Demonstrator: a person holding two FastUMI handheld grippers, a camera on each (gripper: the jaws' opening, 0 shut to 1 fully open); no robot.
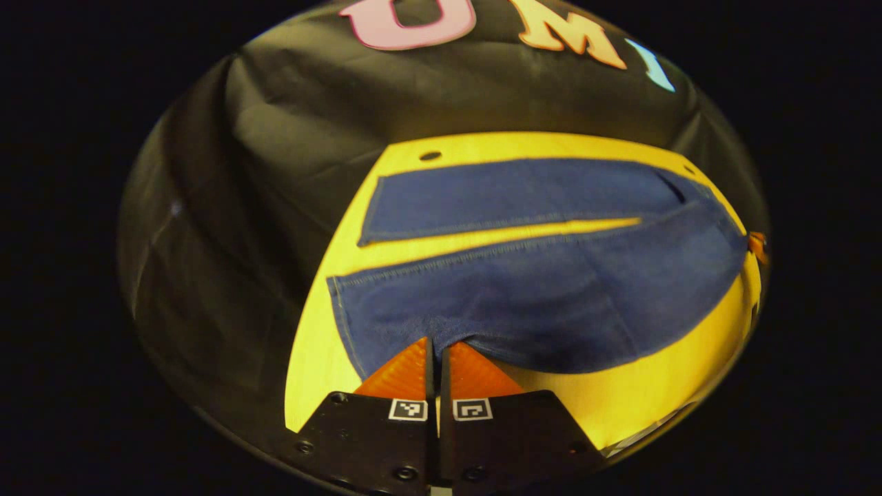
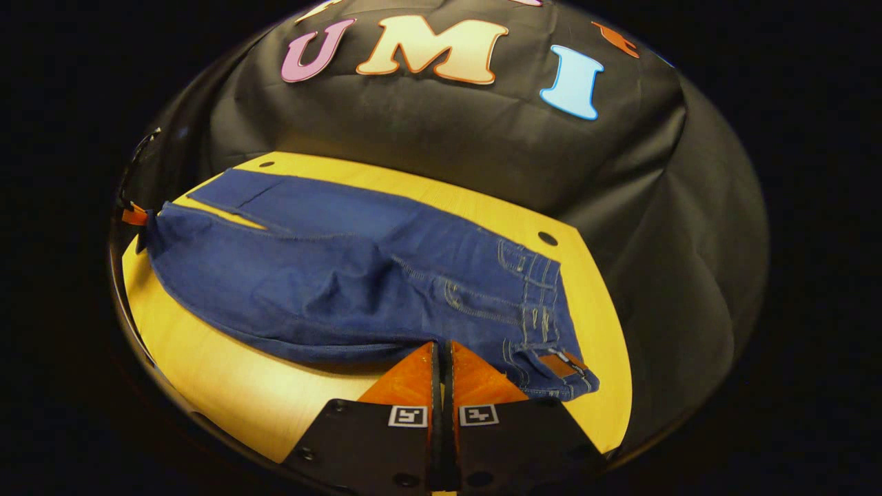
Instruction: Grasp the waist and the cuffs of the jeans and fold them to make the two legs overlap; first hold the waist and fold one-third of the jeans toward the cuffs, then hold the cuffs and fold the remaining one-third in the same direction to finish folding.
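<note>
Blue jeans [image 1: 537, 296] lie spread on a yellow table [image 1: 661, 393], the two legs side by side with a strip of table between them. In the left gripper view, my left gripper [image 1: 436, 342] is shut on the near edge of the near leg, close to its cuff [image 1: 344, 310]. The far leg [image 1: 510, 196] lies flat behind it. In the right gripper view, my right gripper [image 2: 442, 344] is shut on the near edge of the jeans [image 2: 310, 275] just left of the waist [image 2: 544, 303]. The fabric bulges up slightly between the two grips.
The table [image 2: 227, 386] has small round holes near its far corners [image 1: 430, 156] [image 2: 547, 238]. Black cloth walls stand close behind and beside it. Bare table surface runs along the near side in front of the jeans. The table's edges fall off into darkness.
</note>
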